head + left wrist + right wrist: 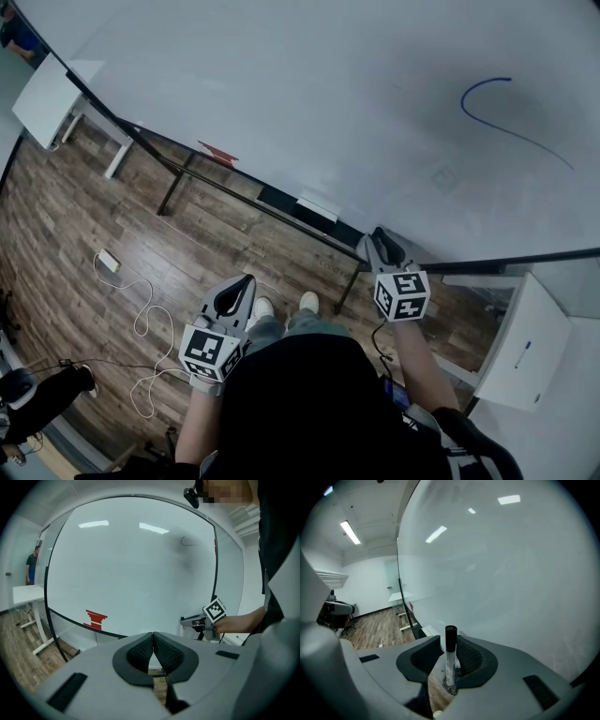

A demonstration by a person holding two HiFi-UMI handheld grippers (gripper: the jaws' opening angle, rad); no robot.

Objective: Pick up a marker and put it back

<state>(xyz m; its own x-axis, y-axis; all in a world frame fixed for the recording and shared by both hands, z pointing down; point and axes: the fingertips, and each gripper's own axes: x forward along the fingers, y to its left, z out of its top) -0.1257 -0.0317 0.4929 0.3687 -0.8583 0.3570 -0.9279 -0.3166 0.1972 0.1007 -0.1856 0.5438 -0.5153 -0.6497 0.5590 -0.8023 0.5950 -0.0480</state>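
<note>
In the right gripper view a white marker [450,654] with a black cap stands upright between the jaws of my right gripper [449,641]. The right pad lies close against it and a small gap shows on the left, so the jaws stand open around it. Its foot rests on a small round spot low between the jaws. In the head view the right gripper [380,246] points at the lower edge of the whiteboard [328,112], and the marker is hidden there. My left gripper [239,286] hangs lower left, away from the board. Its pads [161,651] are shut with nothing between them.
A blue curved line [497,108] is drawn on the board. A white block [317,206] and a red piece [217,153] sit along the board's bottom rail. Around it are a white table [42,98], a floor cable [145,319], a white cabinet [525,347] and a distant person [32,564].
</note>
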